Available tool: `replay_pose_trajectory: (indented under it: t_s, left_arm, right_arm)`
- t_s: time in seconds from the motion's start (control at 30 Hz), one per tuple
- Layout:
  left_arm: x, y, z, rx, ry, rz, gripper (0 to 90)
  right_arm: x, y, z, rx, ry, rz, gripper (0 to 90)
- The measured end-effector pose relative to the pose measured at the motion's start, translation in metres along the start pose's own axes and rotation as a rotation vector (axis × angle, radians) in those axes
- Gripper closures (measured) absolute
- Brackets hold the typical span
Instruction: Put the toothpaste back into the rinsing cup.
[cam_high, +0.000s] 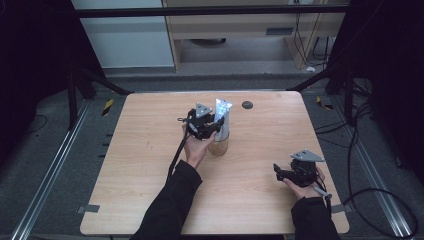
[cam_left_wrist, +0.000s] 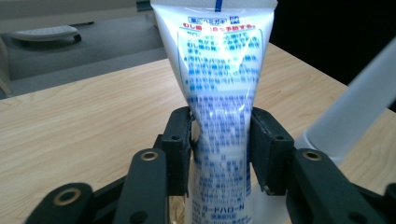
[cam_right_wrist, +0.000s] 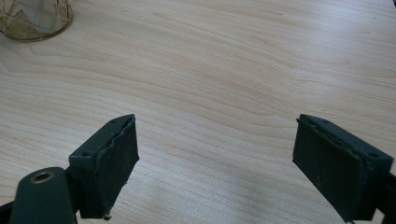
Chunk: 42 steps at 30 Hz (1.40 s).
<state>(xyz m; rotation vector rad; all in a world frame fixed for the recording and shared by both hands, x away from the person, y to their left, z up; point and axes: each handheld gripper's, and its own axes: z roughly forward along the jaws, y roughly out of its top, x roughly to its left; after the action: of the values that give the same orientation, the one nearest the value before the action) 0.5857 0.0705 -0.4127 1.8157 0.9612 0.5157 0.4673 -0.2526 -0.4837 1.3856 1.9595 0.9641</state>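
Left gripper (cam_left_wrist: 220, 140) jaws clamped on upright toothpaste tube (cam_left_wrist: 219, 93), tube standing in glass cup (cam_high: 218, 146) mid-table. Right gripper (cam_right_wrist: 217, 158) jaws wide apart over bare table (cam_right_wrist: 224, 70); its view catches cup's gold-patterned base.

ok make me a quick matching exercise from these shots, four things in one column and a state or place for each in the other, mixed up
Things:
1. left gripper
2. right gripper
3. toothpaste tube
4. glass cup

States or places:
A. upright, white with blue print, squeezed between two jaws
B. jaws wide apart over bare wood, holding nothing
C. stands near the middle of the table, with the tube's lower end in it
D. jaws closed on the tube

Pairs: 1-D, 2-B, 3-A, 4-C
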Motion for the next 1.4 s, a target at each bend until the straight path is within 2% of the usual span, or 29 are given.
replay_pose_trajectory:
  t_s: [0.2,0.33,0.4,0.47,0.53,0.67,0.9,1.1,1.23,1.4]
  left_arm:
    - [0.001,-0.007,-0.005,0.031,-0.002,0.007,60.2]
    - [0.001,-0.017,-0.003,0.101,0.001,0.022,57.9]
    - [0.002,-0.022,-0.005,0.081,-0.004,0.022,58.8]
    - [0.002,-0.021,-0.007,0.089,0.004,0.03,58.5]
    - [0.002,-0.02,-0.011,0.076,-0.001,0.031,55.5]
    - [0.002,-0.016,-0.024,0.055,0.01,0.047,49.7]
    - [0.004,-0.014,-0.043,0.039,0.012,0.063,45.1]
    - [0.017,-0.014,-0.069,0.053,0.029,0.068,39.2]
    - [0.03,-0.023,-0.089,0.068,0.049,0.09,35.9]
    - [0.045,-0.048,-0.113,0.084,0.072,0.098,33.2]
  right_arm:
    - [0.0,0.0,0.0,-0.002,-0.003,-0.007,14.2]
    - [0.001,0.0,0.0,-0.002,-0.003,-0.007,14.2]
    - [0.0,0.0,0.0,-0.004,-0.006,-0.01,14.2]
    - [0.0,0.0,-0.001,-0.005,-0.006,-0.007,14.3]
    - [0.0,0.0,-0.001,-0.004,-0.006,-0.007,14.2]
    - [0.0,0.0,-0.001,-0.003,-0.003,-0.003,14.2]
    - [0.001,0.0,-0.002,-0.005,-0.004,-0.003,14.2]
    - [-0.001,-0.001,-0.004,-0.007,-0.007,0.003,13.9]
    - [-0.002,-0.002,-0.006,-0.004,-0.009,0.007,13.5]
    - [-0.003,-0.003,-0.006,-0.001,-0.015,0.011,12.7]
